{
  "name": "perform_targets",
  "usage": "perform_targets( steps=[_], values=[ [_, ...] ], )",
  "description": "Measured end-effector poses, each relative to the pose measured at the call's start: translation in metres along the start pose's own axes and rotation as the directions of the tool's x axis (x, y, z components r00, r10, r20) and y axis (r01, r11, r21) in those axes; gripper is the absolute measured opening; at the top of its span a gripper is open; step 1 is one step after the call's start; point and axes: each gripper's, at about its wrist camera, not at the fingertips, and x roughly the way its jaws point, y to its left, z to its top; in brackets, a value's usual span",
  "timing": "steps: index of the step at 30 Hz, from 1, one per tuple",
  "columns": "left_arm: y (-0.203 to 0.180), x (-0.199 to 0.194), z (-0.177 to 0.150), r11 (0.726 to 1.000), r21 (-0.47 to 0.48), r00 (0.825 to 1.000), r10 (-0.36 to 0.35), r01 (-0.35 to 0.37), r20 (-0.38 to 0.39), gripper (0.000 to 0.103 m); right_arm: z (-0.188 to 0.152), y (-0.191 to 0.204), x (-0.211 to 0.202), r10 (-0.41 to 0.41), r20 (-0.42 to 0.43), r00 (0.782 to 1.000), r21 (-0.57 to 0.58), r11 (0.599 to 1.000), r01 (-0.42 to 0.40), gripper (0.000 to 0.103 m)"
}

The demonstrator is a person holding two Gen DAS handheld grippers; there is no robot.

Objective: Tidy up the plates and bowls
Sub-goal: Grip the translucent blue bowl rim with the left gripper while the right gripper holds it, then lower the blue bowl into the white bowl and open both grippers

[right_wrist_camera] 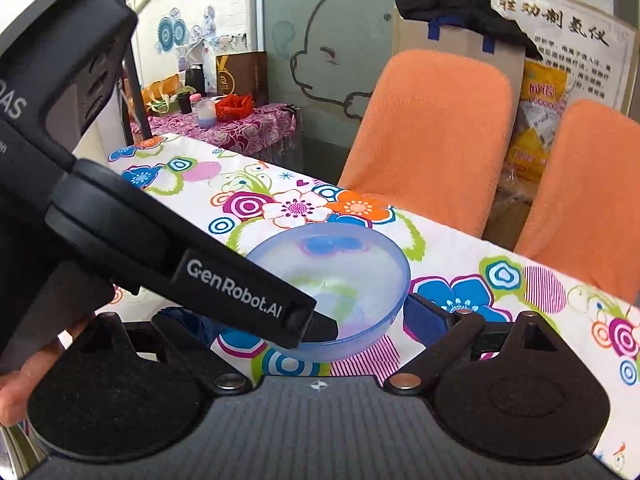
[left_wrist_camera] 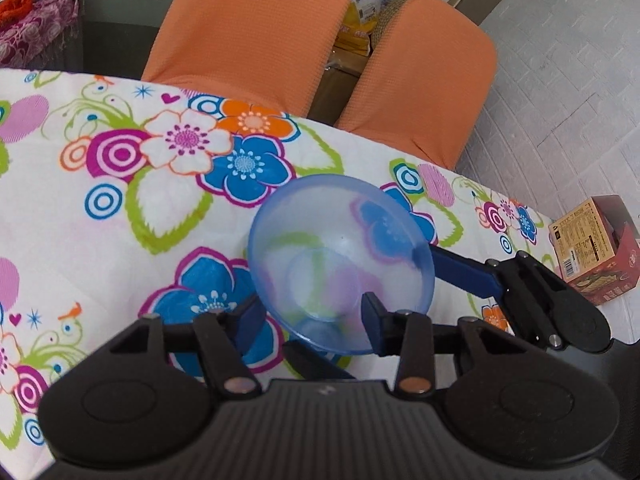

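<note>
One translucent blue bowl [left_wrist_camera: 340, 264] is sitting on the flowered tablecloth [left_wrist_camera: 100, 200], two orange chairs [left_wrist_camera: 256, 28] are standing behind it, and one printed carton [left_wrist_camera: 588, 248] is lying beside two grippers.

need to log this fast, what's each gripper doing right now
left gripper: open, straddling the translucent blue plastic bowl's wall
right gripper: open, flanking that bowl

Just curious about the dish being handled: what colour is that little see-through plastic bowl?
Pale translucent blue plastic bowl; the flowered tablecloth shows through it. Clearest in the left wrist view.
</note>
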Motion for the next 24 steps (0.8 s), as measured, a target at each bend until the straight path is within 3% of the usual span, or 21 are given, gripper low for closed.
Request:
perform_targets(
  steps=[13,24],
  values=[
    [-0.002,0.009,0.004,1.000,0.010,1.000,0.028,-0.028,0.004,0.040,-0.006,-0.005,0.017,-0.003,-0.069,0.998,0.000,1.000,0.003,0.081],
    [-0.019,-0.030,0.000,0.999,0.038,0.998,-0.022,0.020,0.061,0.038,-0.001,0.012,-0.037,-0.016,0.107,0.994,-0.106,0.994,0.027,0.084]
  ],
)
